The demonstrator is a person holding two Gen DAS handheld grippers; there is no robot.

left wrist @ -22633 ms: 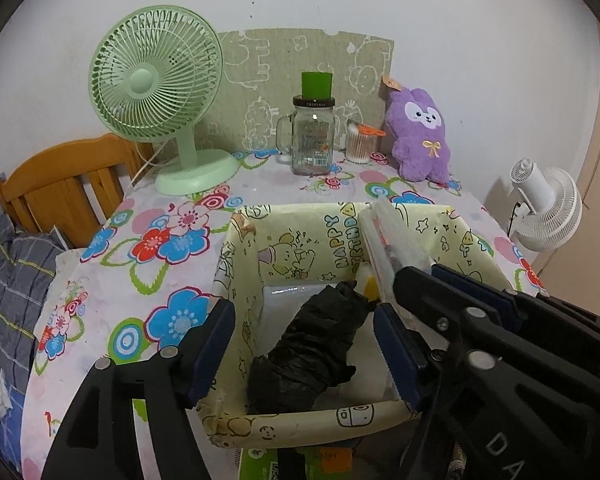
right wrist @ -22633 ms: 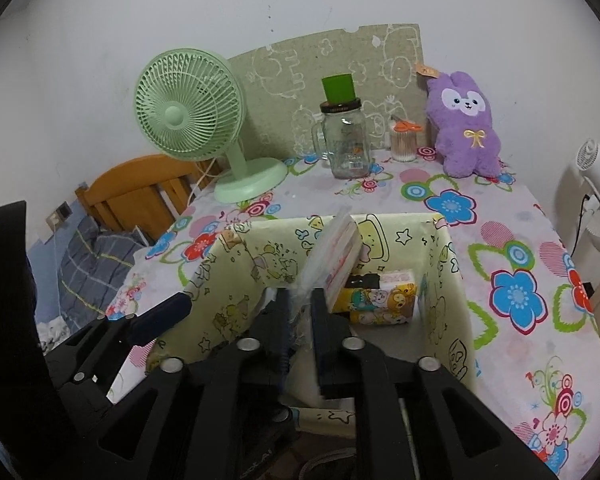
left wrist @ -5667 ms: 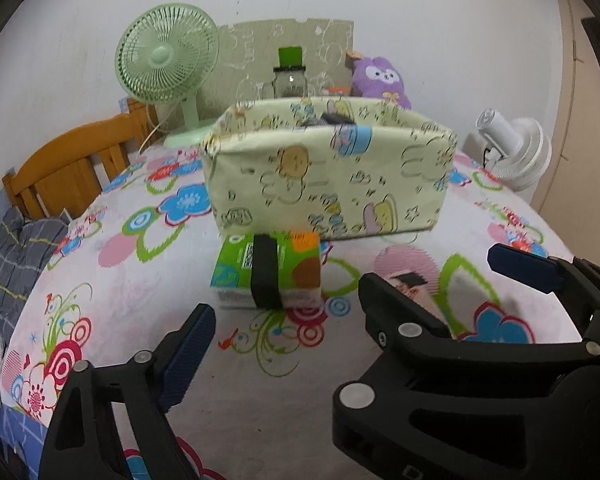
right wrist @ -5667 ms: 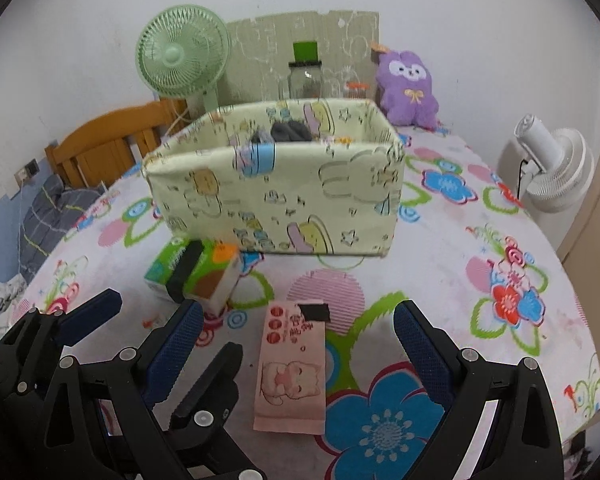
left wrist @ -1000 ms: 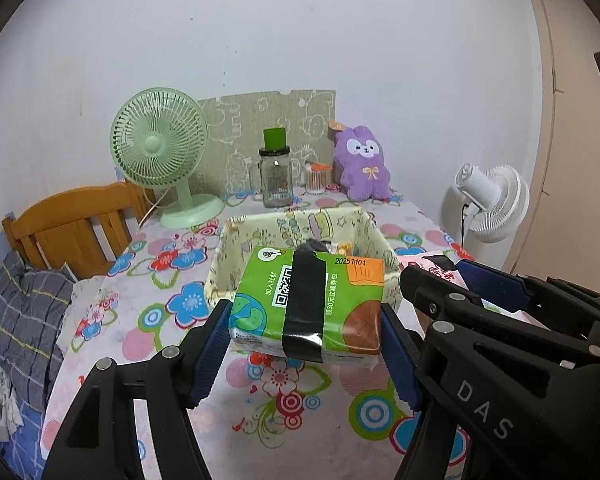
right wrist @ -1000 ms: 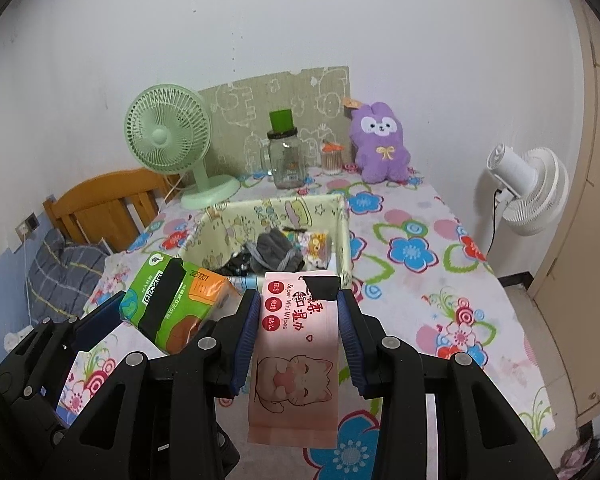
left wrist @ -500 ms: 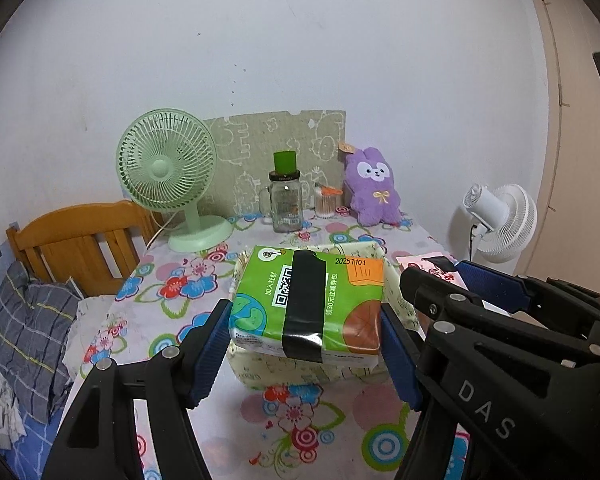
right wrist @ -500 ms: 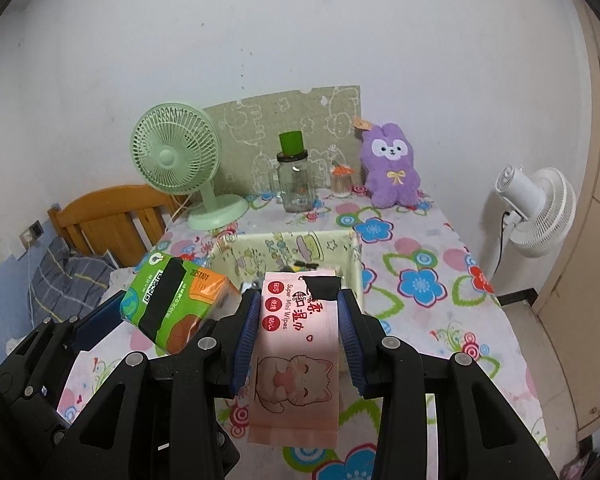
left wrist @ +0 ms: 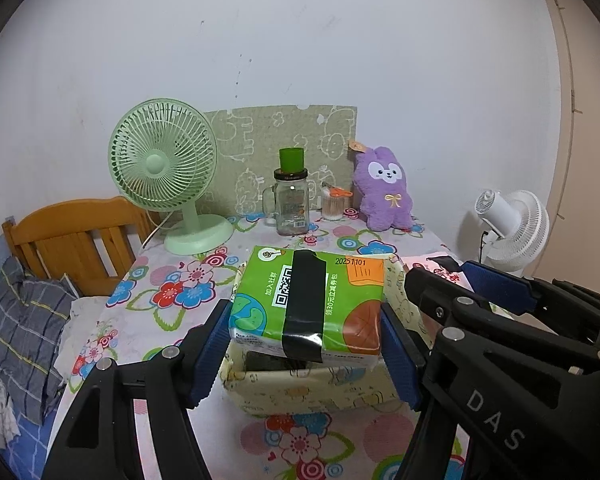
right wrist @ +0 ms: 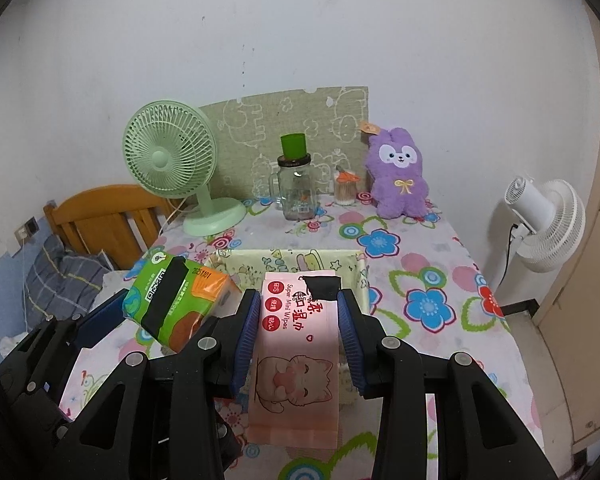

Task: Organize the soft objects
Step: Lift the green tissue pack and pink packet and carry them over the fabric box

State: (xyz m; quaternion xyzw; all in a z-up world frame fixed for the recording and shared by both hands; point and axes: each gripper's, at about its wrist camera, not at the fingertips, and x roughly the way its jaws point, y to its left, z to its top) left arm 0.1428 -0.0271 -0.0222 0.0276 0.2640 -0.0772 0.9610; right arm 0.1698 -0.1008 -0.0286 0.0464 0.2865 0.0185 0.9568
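Both packs are now off the bench and in the air, which is the main change from a few seconds back, when the green tissue pack and the pink wipes lay on the flowered cloth in front of the fabric storage box. The left gripper stands wide, its blue pads pressing the two short ends of the green tissue pack, which it holds flat with the black tape band facing up. The right gripper is closed about halfway on the pink wet-wipes pack, its pads clamped on the long sides near the top, so the lower part with the cat print hangs out toward the camera.

Over the last second the two grippers have carried their loads forward together; the box, which sat lower and farther ahead, now lies directly under them. From the left wrist the yellow cartoon-print storage box shows just beneath the tissue pack, with something dark inside. From the right wrist its far wall shows beyond the wipes.

By my reading, the carry is nearly finished and the drop is what remains: both packs look placed to be lowered into the box and let go. The purple plush rabbit at the back of the bench, beside the glass mug jar, is untouched.
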